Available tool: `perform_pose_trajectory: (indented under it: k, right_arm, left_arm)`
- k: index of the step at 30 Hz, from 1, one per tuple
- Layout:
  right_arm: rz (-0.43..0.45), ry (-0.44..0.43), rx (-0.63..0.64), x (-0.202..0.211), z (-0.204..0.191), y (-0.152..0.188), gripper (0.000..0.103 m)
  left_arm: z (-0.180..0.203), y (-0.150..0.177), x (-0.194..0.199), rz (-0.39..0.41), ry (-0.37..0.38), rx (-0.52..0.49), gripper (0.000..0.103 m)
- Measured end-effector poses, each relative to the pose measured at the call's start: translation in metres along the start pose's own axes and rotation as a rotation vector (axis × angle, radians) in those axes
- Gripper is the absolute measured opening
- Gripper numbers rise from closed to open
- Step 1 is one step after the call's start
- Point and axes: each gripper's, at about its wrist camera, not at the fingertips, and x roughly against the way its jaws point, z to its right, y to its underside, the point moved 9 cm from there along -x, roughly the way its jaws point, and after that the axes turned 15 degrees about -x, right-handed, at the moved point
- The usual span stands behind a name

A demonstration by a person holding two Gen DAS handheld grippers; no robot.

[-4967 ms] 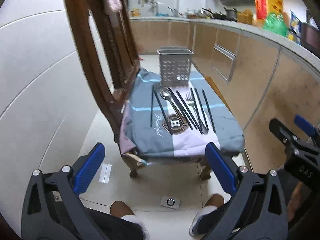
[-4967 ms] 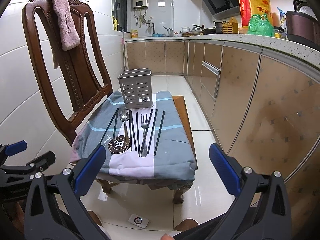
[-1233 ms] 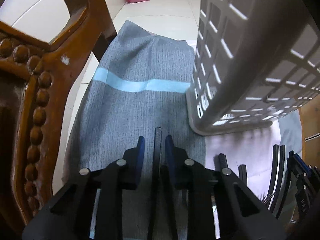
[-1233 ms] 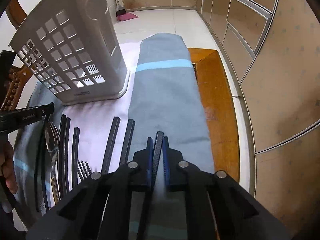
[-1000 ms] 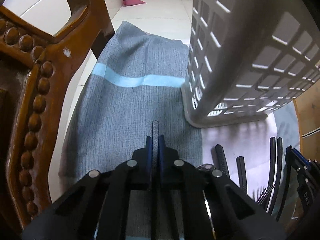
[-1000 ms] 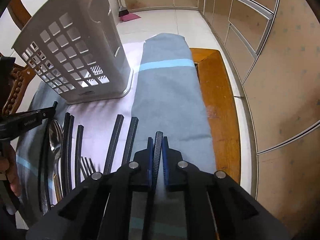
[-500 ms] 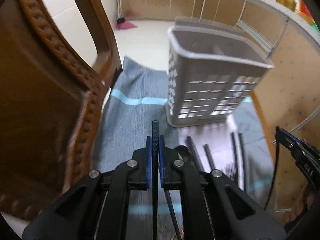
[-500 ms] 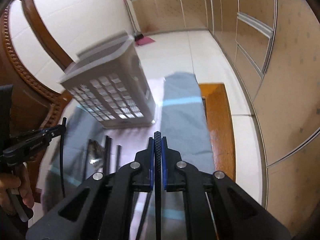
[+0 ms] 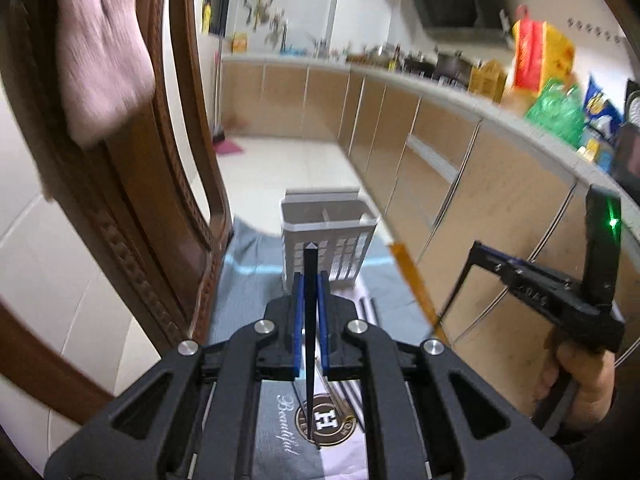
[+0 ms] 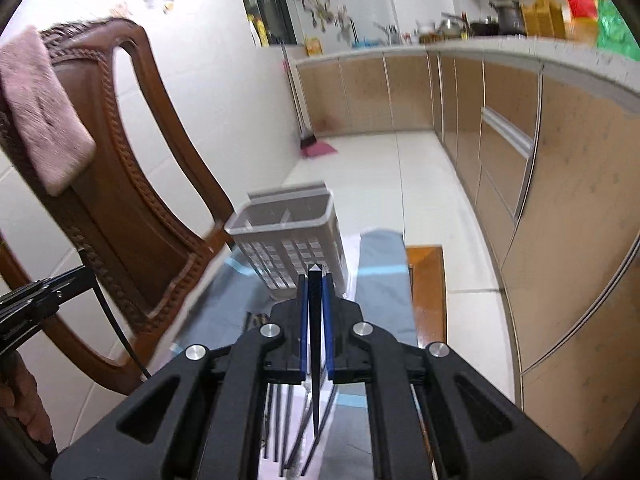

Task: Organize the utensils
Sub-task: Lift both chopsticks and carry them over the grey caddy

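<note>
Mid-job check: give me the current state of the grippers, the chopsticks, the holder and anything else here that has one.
left gripper: jaws shut on a black chopstick, lifted off the cloth.
right gripper: jaws shut on another black chopstick, also lifted.
utensil holder: upright on the cloth, looks empty.
remaining utensils: lying flat on the cloth.
pink towel: draped over the chair back.

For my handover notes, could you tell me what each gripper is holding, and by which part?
Each holds one black chopstick near its thick end: the left gripper one chopstick, the right gripper another chopstick, tips hanging below.
</note>
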Motion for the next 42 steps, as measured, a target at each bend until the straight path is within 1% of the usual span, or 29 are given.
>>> perform_pose_trajectory:
  k: [3, 5, 7, 9, 13, 17, 28, 36, 42]
  right_arm:
    - [0.064, -0.024, 0.006, 0.029, -0.018, -0.009, 0.008]
    - [0.110, -0.033, 0.029, 0.049, -0.033, -0.014, 0.007]
    - [0.137, -0.042, 0.039, 0.062, -0.042, -0.015, 0.007]
    - [0.150, -0.047, 0.055, 0.071, -0.049, -0.015, 0.007]
    - [0.134, -0.039, 0.096, 0.075, -0.058, -0.007, 0.007]
    - [0.129, -0.025, 0.119, 0.077, -0.060, -0.002, 0.007]
    - [0.110, -0.022, 0.117, 0.068, -0.061, 0.008, 0.007]
    - [0.097, -0.013, 0.111, 0.059, -0.058, 0.010, 0.007]
    - [0.100, -0.010, 0.115, 0.060, -0.060, 0.009, 0.007]
  left_arm:
    - [0.006, -0.013, 0.024, 0.056, -0.043, -0.037, 0.007]
    - [0.010, -0.016, 0.031, 0.078, -0.043, -0.040, 0.007]
    - [0.013, -0.016, 0.037, 0.102, -0.042, -0.034, 0.007]
    - [0.015, -0.015, 0.037, 0.108, -0.058, -0.044, 0.007]
    - [0.014, -0.010, 0.035, 0.109, -0.050, -0.035, 0.007]
    - [0.009, -0.009, 0.036, 0.116, -0.060, -0.038, 0.007]
    - [0.003, -0.005, 0.021, 0.081, -0.064, -0.013, 0.007]
    - [0.002, -0.007, 0.016, 0.082, -0.057, -0.005, 0.007]
    - [-0.001, -0.005, 0.012, 0.083, -0.044, 0.001, 0.007]
